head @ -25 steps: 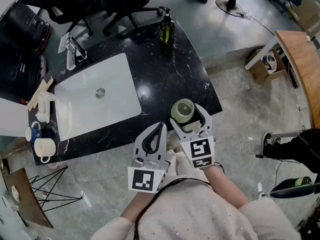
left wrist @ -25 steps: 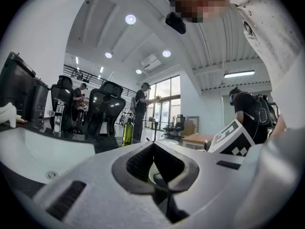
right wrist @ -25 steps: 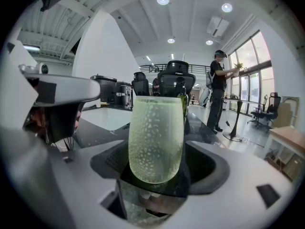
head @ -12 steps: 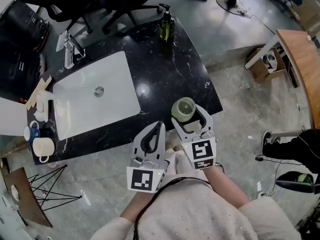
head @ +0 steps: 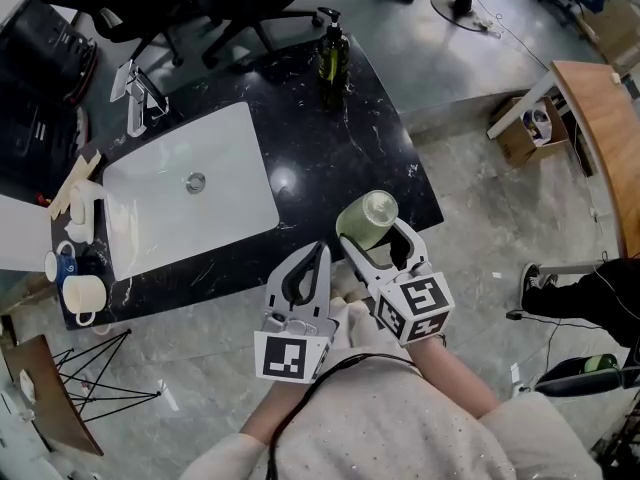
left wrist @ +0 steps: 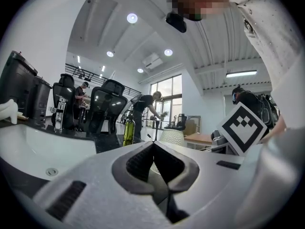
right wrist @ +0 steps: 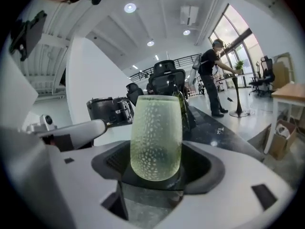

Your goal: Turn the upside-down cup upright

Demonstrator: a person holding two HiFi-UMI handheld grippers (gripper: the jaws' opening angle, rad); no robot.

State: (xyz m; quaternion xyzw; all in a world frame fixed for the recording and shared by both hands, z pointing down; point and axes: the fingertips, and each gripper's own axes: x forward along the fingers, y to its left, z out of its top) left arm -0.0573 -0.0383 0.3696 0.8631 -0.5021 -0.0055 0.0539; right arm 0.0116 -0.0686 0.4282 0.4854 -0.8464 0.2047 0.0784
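Cup of pale green dimpled glass (head: 367, 217) is pinched by the right hand-held gripper (head: 378, 240) over the black marbled counter's (head: 340, 148) edge. Its long axis is tilted, leaning leftward (rounded, pebbled walls). Left hand-held gripper (head: 320, 258) is pressed together, empty.

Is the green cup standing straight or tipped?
Tipped. The green cup leans sideways in the head view, clamped between the right gripper's jaws.
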